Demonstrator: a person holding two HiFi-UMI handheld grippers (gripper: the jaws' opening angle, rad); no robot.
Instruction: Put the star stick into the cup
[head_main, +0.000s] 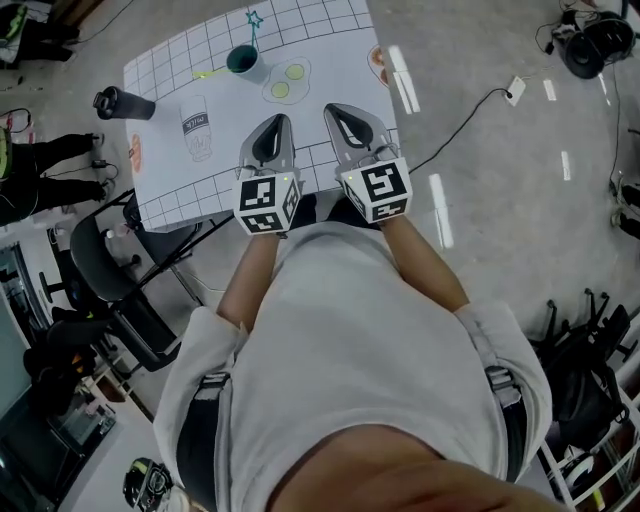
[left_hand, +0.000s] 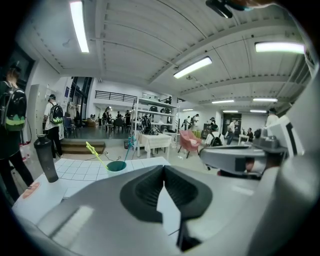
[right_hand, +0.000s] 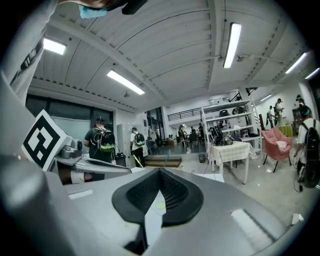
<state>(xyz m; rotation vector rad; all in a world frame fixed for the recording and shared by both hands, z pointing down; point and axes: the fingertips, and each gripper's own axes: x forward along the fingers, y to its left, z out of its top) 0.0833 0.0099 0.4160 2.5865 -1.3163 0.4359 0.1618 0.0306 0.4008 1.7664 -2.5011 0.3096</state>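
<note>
Star stick stands in the cup, leaning, with its teal star on top and its lower end inside. The cup is dark teal and sits on the table near the far edge, at about 11 o'clock from the person's two hands. A second, yellow-green stick also rests in the cup and slants out toward 9 o'clock. In the left gripper view both sticks rise from the cup's rim, the yellow-green one to the left and the teal one to the right.

The table is covered by a white gridded sheet. A black bottle stands upright near its left edge, at about 9 o'clock from the cup and well apart from it. Two pale green rounds lie on the sheet just beside the cup, at about 4 o'clock from it.

The left hand-held gripper is held over the table's near edge, at about 5 o'clock from the cup and well short of it. Its jaws are closed tip to tip with nothing between them. The right hand-held gripper is just beside it at 3 o'clock, also closed and empty. Both point toward the far side of the table.

A black chair stands on the floor at the table's left corner, at about 8 o'clock from the grippers.
</note>
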